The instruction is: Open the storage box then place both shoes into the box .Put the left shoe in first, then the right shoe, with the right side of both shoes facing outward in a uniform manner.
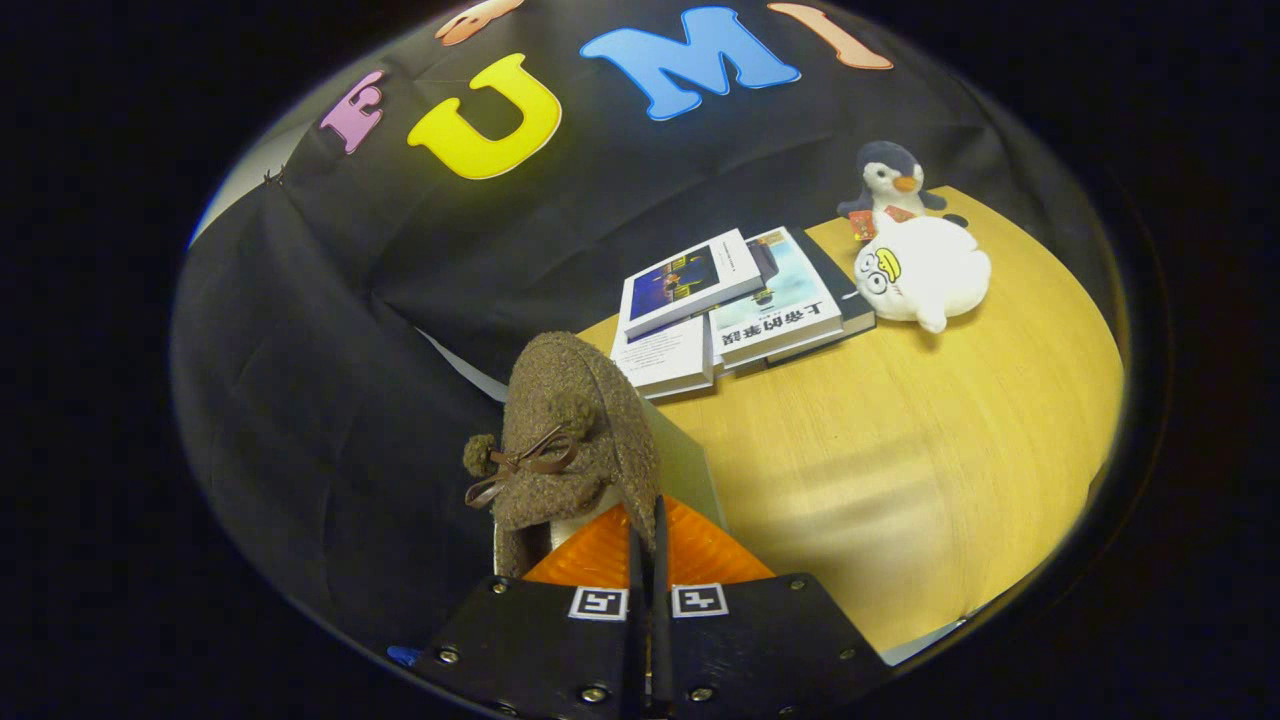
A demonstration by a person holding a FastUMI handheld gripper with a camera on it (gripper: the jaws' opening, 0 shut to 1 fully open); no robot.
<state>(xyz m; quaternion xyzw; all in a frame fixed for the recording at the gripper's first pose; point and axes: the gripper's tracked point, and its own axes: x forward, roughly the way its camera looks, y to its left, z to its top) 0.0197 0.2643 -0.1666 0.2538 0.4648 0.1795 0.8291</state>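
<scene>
Tongs (648,520) nearly closed, pinching the brown fuzzy shoe (570,440) by its rim; books (730,300) beyond.

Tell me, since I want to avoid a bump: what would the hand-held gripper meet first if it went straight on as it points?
The hand-held gripper is shut on the brown fuzzy shoe, which leads. Straight ahead, the stacked books on the wooden table look like the first thing in line, though depth is unclear.
</scene>
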